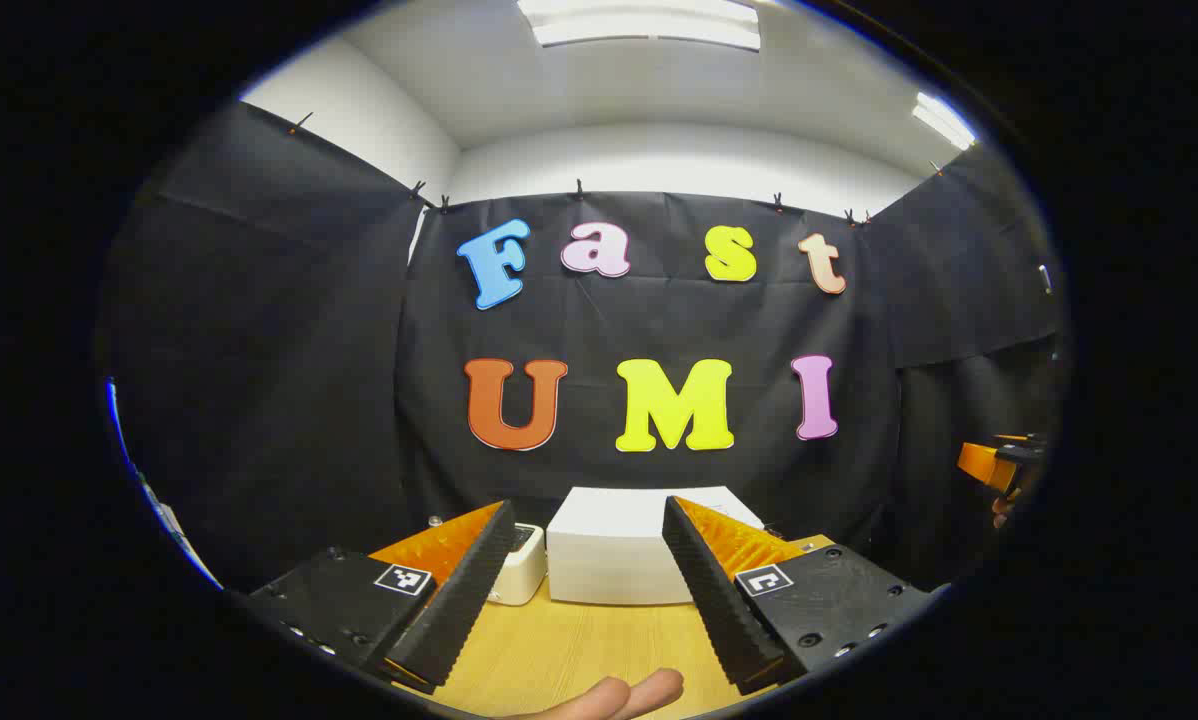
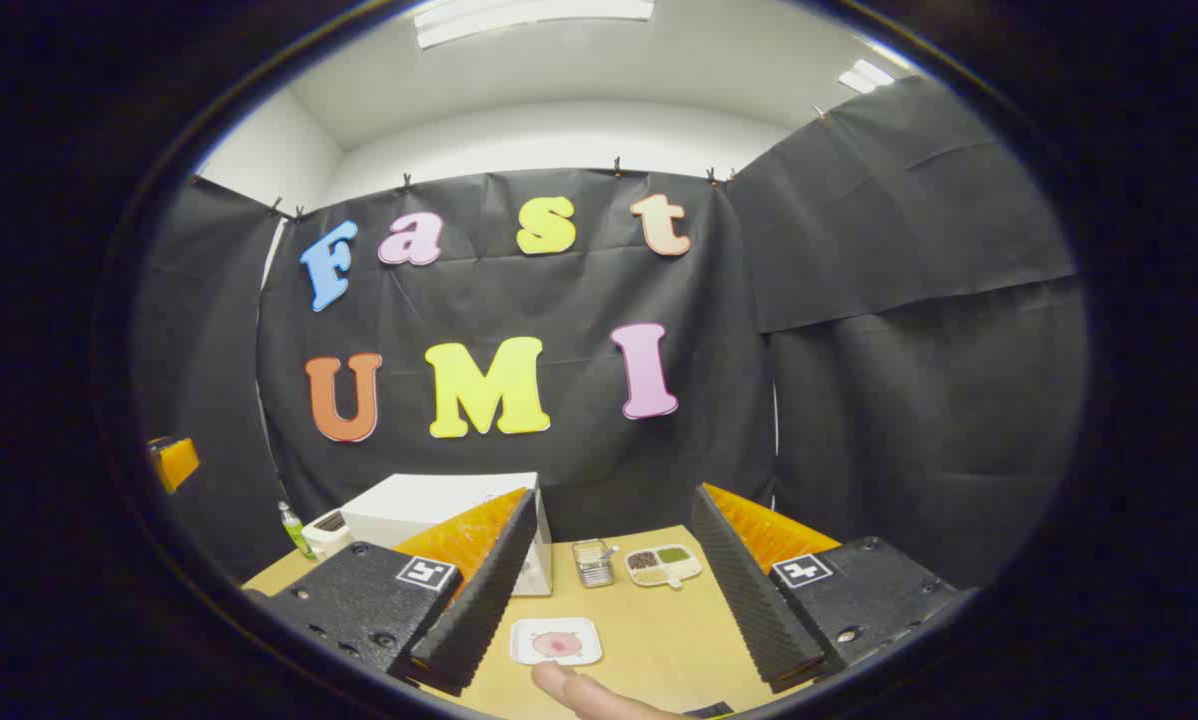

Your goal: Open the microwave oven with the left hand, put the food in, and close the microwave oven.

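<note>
A: Where is the microwave now?

B: It stands on the desk in front of the left gripper, between its fingers in the left gripper view. Its door looks closed, I think. The food is on a small plate near the right gripper, in front of the microwave.

A: And the grippers?

B: Both are spread wide and hold nothing.

A: How should the opening go well?

B: I would bring the left gripper straight to the door edge or handle, which I cannot see clearly, grip it firmly, then pull slowly along the door's swing, so the microwave does not slide.
</note>
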Tool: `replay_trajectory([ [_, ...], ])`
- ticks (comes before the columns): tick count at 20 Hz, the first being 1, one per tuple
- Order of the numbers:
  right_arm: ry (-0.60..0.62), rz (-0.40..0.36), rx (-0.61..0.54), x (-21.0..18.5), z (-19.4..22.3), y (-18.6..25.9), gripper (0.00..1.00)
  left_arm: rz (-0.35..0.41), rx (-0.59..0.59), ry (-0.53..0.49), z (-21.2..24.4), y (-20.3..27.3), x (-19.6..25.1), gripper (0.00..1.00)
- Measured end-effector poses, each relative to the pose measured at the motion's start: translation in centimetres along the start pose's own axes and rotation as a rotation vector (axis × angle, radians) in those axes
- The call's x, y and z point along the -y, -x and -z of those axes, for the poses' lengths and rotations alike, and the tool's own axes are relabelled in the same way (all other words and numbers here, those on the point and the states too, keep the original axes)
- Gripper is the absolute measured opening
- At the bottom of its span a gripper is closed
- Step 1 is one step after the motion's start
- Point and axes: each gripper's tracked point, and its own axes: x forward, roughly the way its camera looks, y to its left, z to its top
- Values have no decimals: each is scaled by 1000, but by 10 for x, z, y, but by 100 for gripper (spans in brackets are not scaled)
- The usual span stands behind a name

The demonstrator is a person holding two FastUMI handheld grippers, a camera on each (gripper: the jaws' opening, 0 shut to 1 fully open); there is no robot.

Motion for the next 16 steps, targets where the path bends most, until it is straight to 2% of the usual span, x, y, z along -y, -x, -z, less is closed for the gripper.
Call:
replay_trajectory([
  [1,2,5,2,2,0,0,90,5,5,3,-2,0,2,94],
  [4,-11,-8,-1,-2,-2,0,90,15,14,-1,-7,1,5,94],
  [5,-12,-6,3,0,-3,1,100,14,14,-2,-10,1,5,94],
  [7,-10,-8,14,-2,-7,2,100,45,6,10,-8,0,13,94],
  [10,3,-11,30,-4,-12,5,100,28,-2,12,-9,-4,9,94],
  [11,6,-12,30,-5,-11,5,90,24,-2,8,-8,-7,10,94],
  [12,7,-17,30,-6,-11,5,100,25,-3,2,-6,-10,11,94],
  [16,18,-17,57,-2,-13,2,100,51,19,-13,-1,-23,23,94],
])
